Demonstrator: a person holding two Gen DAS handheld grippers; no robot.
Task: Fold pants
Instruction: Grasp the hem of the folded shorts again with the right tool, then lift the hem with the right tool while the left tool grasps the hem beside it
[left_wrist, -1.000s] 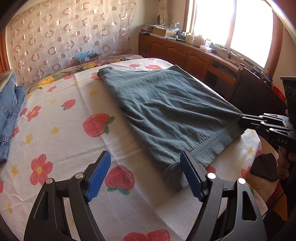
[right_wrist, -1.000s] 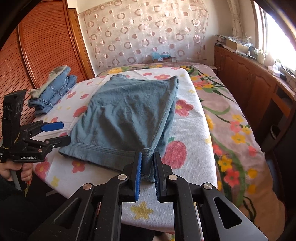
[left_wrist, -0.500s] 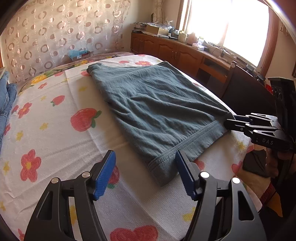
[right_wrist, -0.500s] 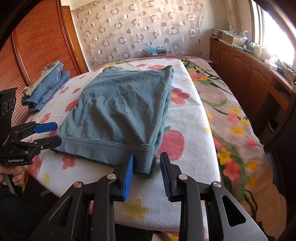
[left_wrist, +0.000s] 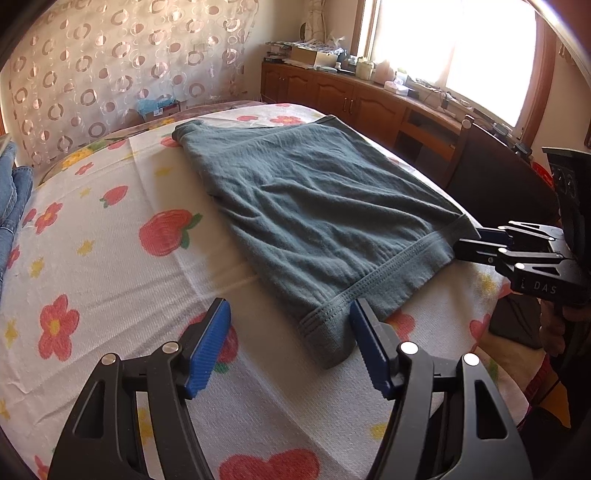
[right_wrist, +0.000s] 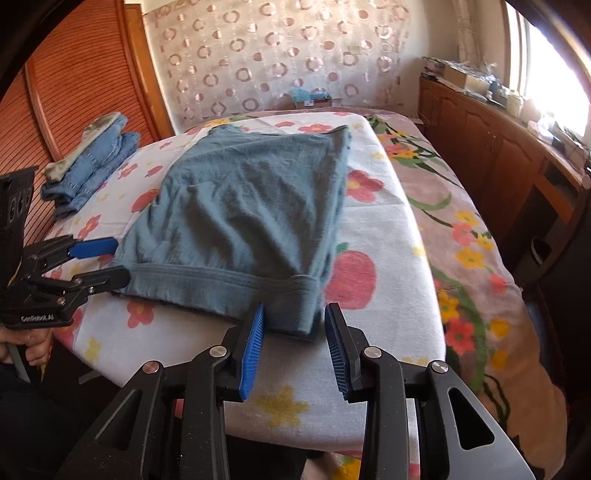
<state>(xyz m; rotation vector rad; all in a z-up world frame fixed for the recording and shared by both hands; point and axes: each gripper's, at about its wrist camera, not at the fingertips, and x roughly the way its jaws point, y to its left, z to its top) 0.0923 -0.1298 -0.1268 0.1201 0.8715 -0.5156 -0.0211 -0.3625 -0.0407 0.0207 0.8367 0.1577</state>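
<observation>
My left gripper (left_wrist: 290, 343) stands wide open at the near left corner of the folded grey-green pants (left_wrist: 314, 221), gripping nothing. My right gripper (right_wrist: 293, 347) is open, its pads flanking the waistband's right corner without contact. The pants lie flat near the front edge of the floral bed (right_wrist: 388, 314). Folded jeans (right_wrist: 92, 158) sit at the far left edge.
</observation>
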